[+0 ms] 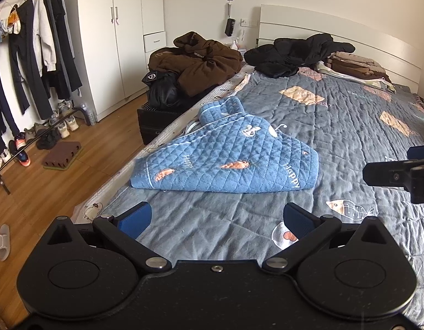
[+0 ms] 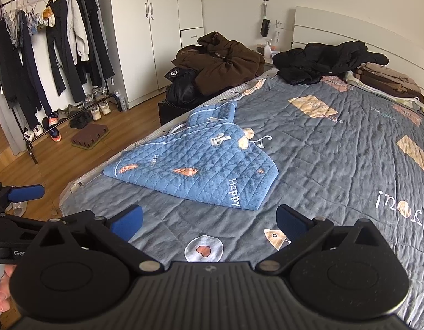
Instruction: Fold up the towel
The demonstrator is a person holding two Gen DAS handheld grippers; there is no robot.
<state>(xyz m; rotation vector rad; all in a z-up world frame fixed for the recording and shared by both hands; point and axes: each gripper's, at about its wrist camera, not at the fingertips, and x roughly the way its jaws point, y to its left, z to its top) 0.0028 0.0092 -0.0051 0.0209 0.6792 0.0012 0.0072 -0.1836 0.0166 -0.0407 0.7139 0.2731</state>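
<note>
A blue quilted towel (image 1: 225, 156) with carrots and the word "Happy" lies loosely folded near the left side of the bed (image 1: 349, 126); its far end is bunched up. In the right wrist view the towel (image 2: 195, 167) sits ahead and slightly left. My left gripper (image 1: 217, 217) hovers open just short of the towel's near edge, nothing between its blue pads. My right gripper (image 2: 209, 220) is open too, short of the towel's near right corner. The right gripper (image 1: 398, 173) also shows at the right edge of the left wrist view.
Black clothes (image 1: 297, 52) and folded brown items (image 1: 357, 67) lie at the head of the bed. A brown jacket (image 1: 198, 60) is heaped on a black box beside the bed. A clothes rack (image 1: 27, 44), shoes and a wardrobe (image 1: 113, 33) stand left on the wooden floor.
</note>
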